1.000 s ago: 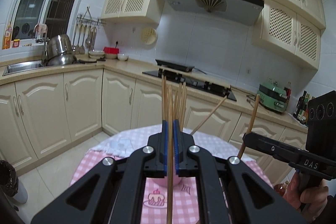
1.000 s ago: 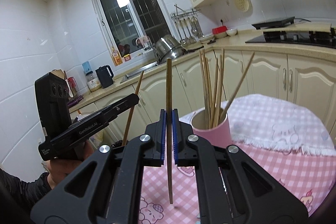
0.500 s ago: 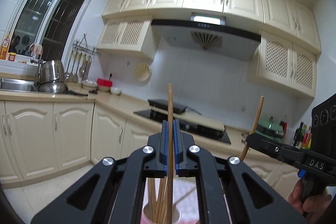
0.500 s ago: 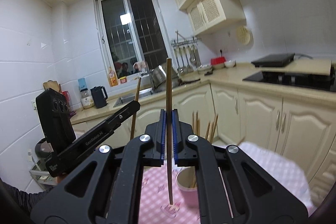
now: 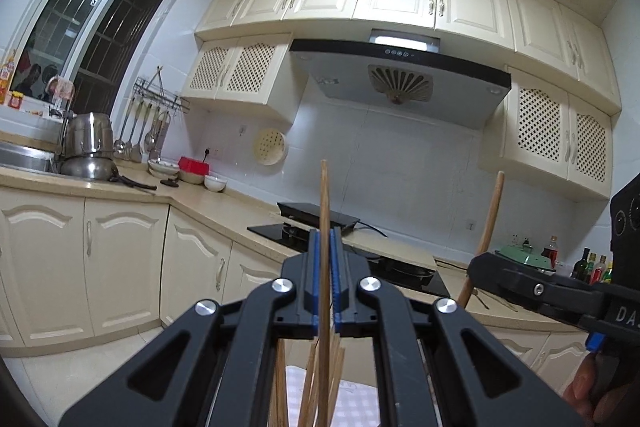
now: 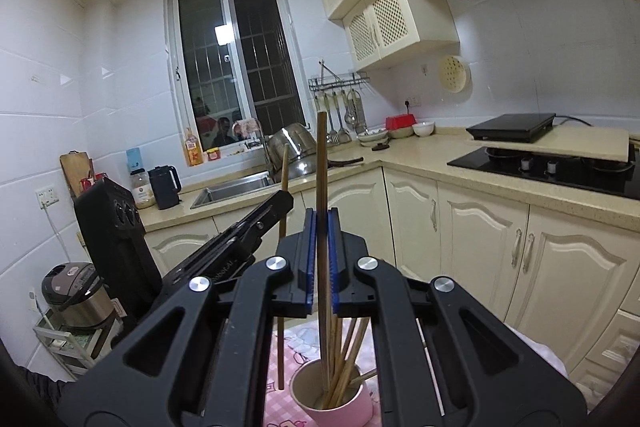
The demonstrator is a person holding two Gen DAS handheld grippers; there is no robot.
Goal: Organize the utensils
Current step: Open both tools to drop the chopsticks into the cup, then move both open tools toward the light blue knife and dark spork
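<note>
Both pairs of fingers are clamping narrow on a single wooden chopstick each, held upright. Below and just ahead of the right gripper point(image 6: 320, 263), the pink-checked tablecloth point(image 6: 276, 403) is covering the table, and on it the pink cup point(image 6: 340, 407) is standing upright, already holding a loose fan of chopsticks point(image 6: 348, 359). The right gripper is pinching its chopstick point(image 6: 321, 163) so that the lower end is reaching down into the cup's mouth, though whether the tip is touching the bottom I cannot tell. To the left of those fingers, the left gripper point(image 5: 325, 275) is carrying its own chopstick point(image 5: 324, 203), whose lower end is hanging just outside the cup's rim, above the cloth. From the left wrist view, the bundle is showing directly beneath its fingers, so it is hovering close over the cup. Judging from this, most of the sorting looks done: several sticks are sitting in the cup, one is being lowered in, and one is waiting its turn beside it. No loose utensils are showing on the visible cloth.
</note>
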